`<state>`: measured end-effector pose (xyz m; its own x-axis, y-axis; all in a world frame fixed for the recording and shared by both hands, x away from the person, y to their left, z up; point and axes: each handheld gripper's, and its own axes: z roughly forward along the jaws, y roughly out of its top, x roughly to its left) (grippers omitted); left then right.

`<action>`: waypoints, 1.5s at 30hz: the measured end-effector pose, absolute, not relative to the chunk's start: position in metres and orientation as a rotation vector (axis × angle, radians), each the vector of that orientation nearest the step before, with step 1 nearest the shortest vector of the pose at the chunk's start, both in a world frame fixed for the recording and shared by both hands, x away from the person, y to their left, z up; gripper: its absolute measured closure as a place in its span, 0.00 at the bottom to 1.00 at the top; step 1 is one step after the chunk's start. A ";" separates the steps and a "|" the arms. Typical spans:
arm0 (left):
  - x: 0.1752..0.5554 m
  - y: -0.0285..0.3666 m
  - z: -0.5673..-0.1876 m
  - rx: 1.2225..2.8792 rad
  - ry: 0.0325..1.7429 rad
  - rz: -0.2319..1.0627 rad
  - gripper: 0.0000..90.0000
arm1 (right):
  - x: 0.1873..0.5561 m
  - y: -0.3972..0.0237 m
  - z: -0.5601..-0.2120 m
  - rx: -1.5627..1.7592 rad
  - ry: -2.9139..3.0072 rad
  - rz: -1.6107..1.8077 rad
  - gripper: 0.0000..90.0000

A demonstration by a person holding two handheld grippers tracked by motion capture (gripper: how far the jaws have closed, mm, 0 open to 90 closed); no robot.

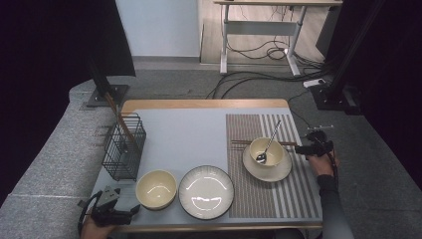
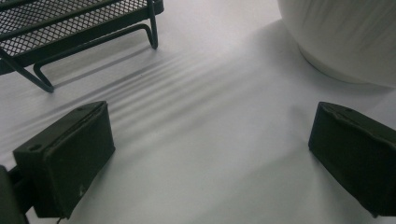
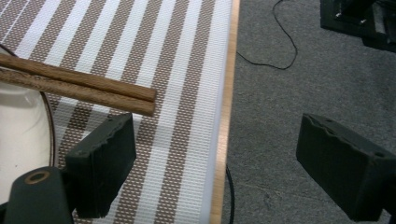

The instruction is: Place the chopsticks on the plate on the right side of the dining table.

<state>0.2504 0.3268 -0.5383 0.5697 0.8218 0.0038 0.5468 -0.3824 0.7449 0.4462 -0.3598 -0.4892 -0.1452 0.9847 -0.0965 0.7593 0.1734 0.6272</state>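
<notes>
Reaching in level from the counter's point(image 1: 174, 129) right edge, the right tongs point(image 3: 215, 163) point leftward at a pair of wooden chopsticks point(image 3: 79, 86), jaws spread wide with nothing between them. The chopsticks lie side by side across the striped woven mat point(image 3: 173, 70), long axis running left to right, blunt square ends toward the tongs; their far part seems to rest on the white plate point(image 1: 267, 169). The left tongs point(image 2: 210, 154) sit low at the near left corner, jaws apart over bare counter.
</notes>
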 end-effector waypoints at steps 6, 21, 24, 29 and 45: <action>0.250 0.327 -0.538 2.085 1.090 0.491 0.00 | 0.446 -0.365 -0.488 1.654 1.942 0.577 0.14; 0.250 0.327 -0.538 2.085 1.090 0.491 0.00 | 0.451 -0.371 -0.492 1.697 1.892 0.591 0.15; 0.250 0.327 -0.538 2.086 1.090 0.490 0.00 | 0.452 -0.370 -0.493 1.697 1.897 0.580 0.15; 0.250 0.327 -0.538 2.085 1.090 0.491 0.00 | 0.454 -0.369 -0.495 1.703 1.905 0.576 0.15; 0.250 0.327 -0.538 2.085 1.090 0.492 0.00 | 0.449 -0.369 -0.490 1.692 1.911 0.596 0.15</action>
